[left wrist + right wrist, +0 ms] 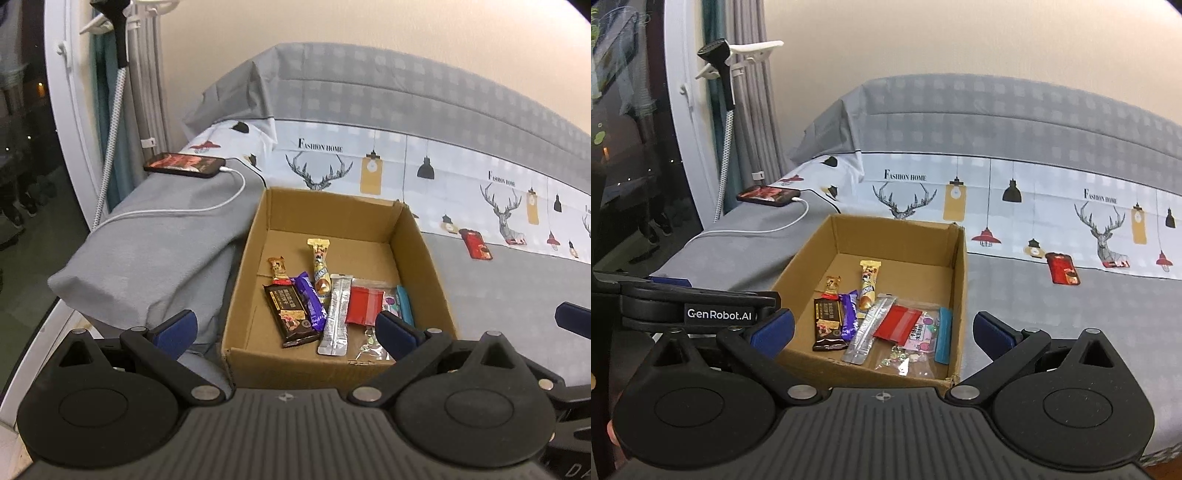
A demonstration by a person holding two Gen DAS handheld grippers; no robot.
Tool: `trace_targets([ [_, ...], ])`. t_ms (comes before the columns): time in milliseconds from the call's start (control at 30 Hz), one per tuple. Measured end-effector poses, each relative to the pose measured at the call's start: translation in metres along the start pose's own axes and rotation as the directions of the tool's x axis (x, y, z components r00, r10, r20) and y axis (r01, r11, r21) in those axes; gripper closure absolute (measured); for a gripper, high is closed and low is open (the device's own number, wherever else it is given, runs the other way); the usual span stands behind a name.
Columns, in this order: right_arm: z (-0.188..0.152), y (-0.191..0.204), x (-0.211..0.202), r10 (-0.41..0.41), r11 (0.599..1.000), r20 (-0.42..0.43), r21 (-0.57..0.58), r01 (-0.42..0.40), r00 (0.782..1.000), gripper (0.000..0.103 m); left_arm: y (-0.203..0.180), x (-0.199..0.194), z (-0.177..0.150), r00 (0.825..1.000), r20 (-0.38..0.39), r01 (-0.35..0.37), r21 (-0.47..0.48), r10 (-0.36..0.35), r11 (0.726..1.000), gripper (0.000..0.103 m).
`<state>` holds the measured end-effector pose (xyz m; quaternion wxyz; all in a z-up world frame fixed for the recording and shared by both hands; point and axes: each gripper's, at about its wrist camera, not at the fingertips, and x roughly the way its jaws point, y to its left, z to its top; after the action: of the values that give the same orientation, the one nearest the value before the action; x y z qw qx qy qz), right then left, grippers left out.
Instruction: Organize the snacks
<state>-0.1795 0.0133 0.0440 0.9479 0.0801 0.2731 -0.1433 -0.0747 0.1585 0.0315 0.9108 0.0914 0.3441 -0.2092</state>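
Note:
An open cardboard box point(332, 206) point(871, 232) sits on the bed with several snacks lying along its near side: a dark chocolate bar point(290, 314) point(829, 323), a purple bar point(312, 301) point(849, 314), a silver stick pack point(336, 314) point(866, 330), a red pouch point(364, 304) point(897, 321), a yellow cone wrapper point(320, 267) point(868, 282). A red packet point(476, 243) point(1062, 267) lies on the bedsheet right of the box. My left gripper point(286, 330) hangs open over the box's near edge, holding nothing. My right gripper point(882, 330) is wide open and holds nothing.
A grey pillow point(155, 251) lies left of the box, with a phone point(184, 164) point(768, 195) charging on a white cable. A window frame and curtain stand far left. The patterned quilt point(443, 110) rises behind. My left gripper's body point(694, 306) shows at the left of the right wrist view.

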Motion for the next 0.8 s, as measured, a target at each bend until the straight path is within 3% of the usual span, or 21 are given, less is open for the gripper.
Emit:
trace_targets([
  [800, -0.006, -0.002, -0.026, -0.005, 1.000, 0.058, 0.017, 0.004, 0.998, 0.000, -0.005, -0.020, -0.001, 0.999, 0.038, 0.002, 0.027, -0.003, 1.000, 0.001],
])
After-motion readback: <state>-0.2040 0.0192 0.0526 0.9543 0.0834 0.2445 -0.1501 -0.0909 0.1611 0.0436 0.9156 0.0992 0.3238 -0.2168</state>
